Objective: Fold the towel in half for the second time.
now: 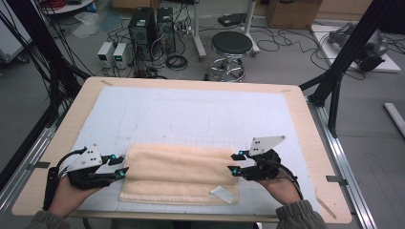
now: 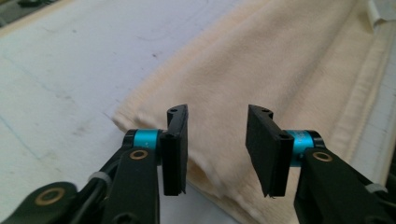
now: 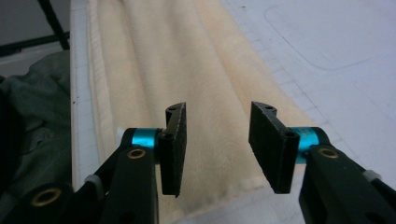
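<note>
**K:** Tool status first: left tool and right tool both have their jaws apart at a middling gap, nothing between the pads. Left gripper view shows daylight between the two black pads, towel pile behind them, no cloth pinched. Same on the right.

**M:** Big to small, what's the layout?

**K:** Tabletop carries a white gridded mat. On the mat's near half lies the cream towel, folded lengthwise into a long band, long axis running left to right. A folded layer sits on top, its edge along the middle. Small white tag sticks out at the near right corner.

**M:** Why are the tools parked there?

**K:** One at each short end, symmetric. Left tool is just at the towel's left end, right tool just at the right end, both pointing inward along the band. My read: that spacing keeps the fold square, since both ends get handled together. Jaws half open suggests either a fresh release or lining up for the next pinch; can't say which.

**M:** Contact?

**K:** Tips look at or just above the end edges. Can't confirm touch from the high view.

**M:** Risk?

**K:** Thick terry, several layers. Grabbing only the top ply would skew the next fold.
</note>
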Action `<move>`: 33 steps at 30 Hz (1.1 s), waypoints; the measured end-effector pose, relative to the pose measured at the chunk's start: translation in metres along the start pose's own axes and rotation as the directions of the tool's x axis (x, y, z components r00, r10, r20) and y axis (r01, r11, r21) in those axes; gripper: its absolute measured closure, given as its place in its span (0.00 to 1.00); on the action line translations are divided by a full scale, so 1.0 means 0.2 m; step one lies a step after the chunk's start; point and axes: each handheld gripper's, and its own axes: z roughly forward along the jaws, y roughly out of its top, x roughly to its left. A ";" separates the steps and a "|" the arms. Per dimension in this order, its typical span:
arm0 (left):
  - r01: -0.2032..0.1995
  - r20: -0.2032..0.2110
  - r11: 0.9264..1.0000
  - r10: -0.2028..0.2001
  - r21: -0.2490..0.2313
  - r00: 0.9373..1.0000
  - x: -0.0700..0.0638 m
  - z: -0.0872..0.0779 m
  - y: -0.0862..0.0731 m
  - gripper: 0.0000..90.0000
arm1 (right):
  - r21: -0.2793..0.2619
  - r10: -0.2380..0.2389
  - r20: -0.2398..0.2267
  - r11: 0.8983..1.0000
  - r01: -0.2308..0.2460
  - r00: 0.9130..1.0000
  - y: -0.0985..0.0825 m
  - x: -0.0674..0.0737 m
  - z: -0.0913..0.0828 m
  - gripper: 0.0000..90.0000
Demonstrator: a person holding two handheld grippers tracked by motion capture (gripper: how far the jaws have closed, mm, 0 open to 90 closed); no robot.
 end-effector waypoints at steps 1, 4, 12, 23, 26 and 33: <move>0.007 0.004 1.000 -0.007 0.012 1.000 0.00 0.02 -0.01 0.57 | -0.003 0.003 0.006 1.000 -0.003 1.000 -0.01 -0.01 0.00 0.60; 0.014 0.015 1.000 -0.015 0.017 1.000 0.01 0.06 -0.02 0.53 | -0.009 0.011 0.010 1.000 -0.011 1.000 -0.04 -0.02 0.02 0.58; 0.045 -0.044 0.998 -0.047 -0.038 0.998 0.09 0.11 0.04 0.52 | 0.053 -0.015 -0.024 0.998 0.016 1.000 -0.04 -0.03 0.17 0.60; 0.045 0.015 0.996 -0.046 0.078 0.999 0.18 0.27 0.10 0.76 | 0.084 0.017 -0.074 0.996 -0.011 0.997 -0.03 -0.09 0.22 0.81; 0.027 0.026 0.997 -0.029 0.071 0.999 0.16 0.24 0.10 0.91 | 0.077 0.007 -0.098 0.997 0.000 0.995 -0.03 -0.09 0.21 0.91; -0.004 0.080 1.000 0.004 0.000 0.997 0.04 0.03 0.09 0.93 | 0.037 -0.077 -0.108 0.996 0.082 0.991 0.05 0.04 0.09 0.98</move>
